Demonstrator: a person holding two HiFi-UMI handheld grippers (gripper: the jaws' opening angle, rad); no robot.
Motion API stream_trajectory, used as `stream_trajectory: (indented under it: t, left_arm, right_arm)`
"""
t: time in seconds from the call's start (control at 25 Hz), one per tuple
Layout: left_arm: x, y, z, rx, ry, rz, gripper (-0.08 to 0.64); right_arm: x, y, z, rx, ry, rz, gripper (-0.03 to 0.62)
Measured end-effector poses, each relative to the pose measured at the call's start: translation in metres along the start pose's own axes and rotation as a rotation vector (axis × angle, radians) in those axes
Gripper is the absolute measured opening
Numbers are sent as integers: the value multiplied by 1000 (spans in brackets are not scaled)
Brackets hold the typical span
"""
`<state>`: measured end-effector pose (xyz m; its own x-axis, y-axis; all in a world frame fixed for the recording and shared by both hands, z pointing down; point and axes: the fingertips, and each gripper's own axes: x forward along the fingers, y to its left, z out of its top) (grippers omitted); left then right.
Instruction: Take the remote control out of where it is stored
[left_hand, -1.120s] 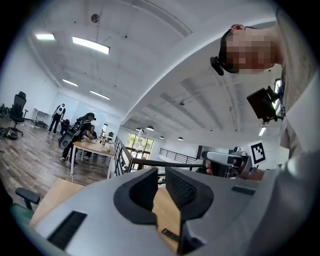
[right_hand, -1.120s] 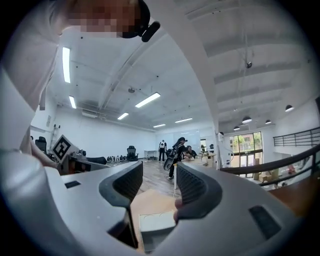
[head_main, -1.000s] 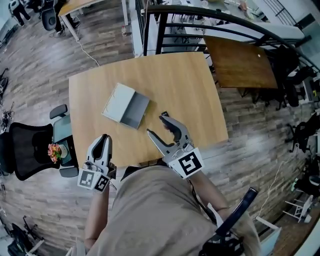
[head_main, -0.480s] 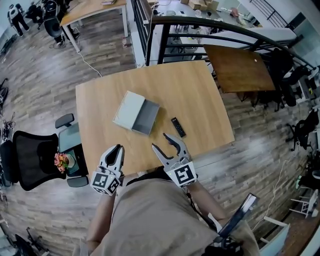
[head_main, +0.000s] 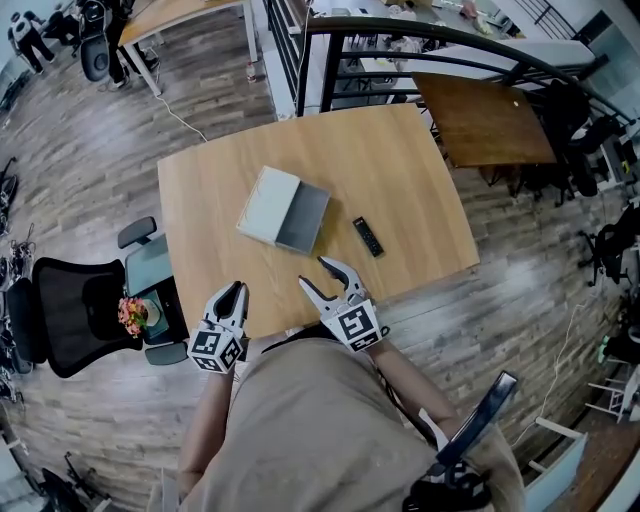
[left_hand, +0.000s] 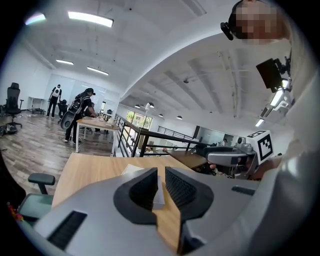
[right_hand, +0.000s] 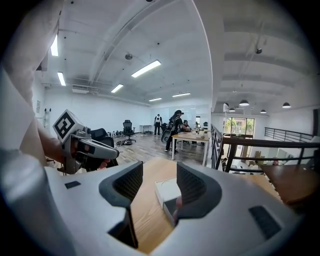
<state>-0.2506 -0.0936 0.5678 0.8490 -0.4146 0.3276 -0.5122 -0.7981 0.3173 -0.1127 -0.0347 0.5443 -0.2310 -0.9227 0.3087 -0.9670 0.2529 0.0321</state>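
Remote (head_main: 368, 236) lies on table (head_main: 400, 170) by open box (head_main: 284, 207); L tool (head_main: 238, 288) slit apart, R tool (head_main: 314, 272) wider, both empty.

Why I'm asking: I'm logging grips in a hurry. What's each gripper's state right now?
Left gripper: jaws only a narrow slit apart, holding nothing.
Right gripper: jaws open, holding nothing.

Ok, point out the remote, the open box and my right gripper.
remote (head_main: 368, 237): head view, middle of its black body.
box (head_main: 303, 218): head view, bare grey floor of its open tray.
right gripper (head_main: 312, 271): head view, gap midway between its fingertips.
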Motion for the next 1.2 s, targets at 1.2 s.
stream_trajectory:
  t: [1.2]
  left_arm:
    - [21,-18,-14,-45,59,-64,29]
  right_arm:
    - [20,-11,-19,-44,83,25,166]
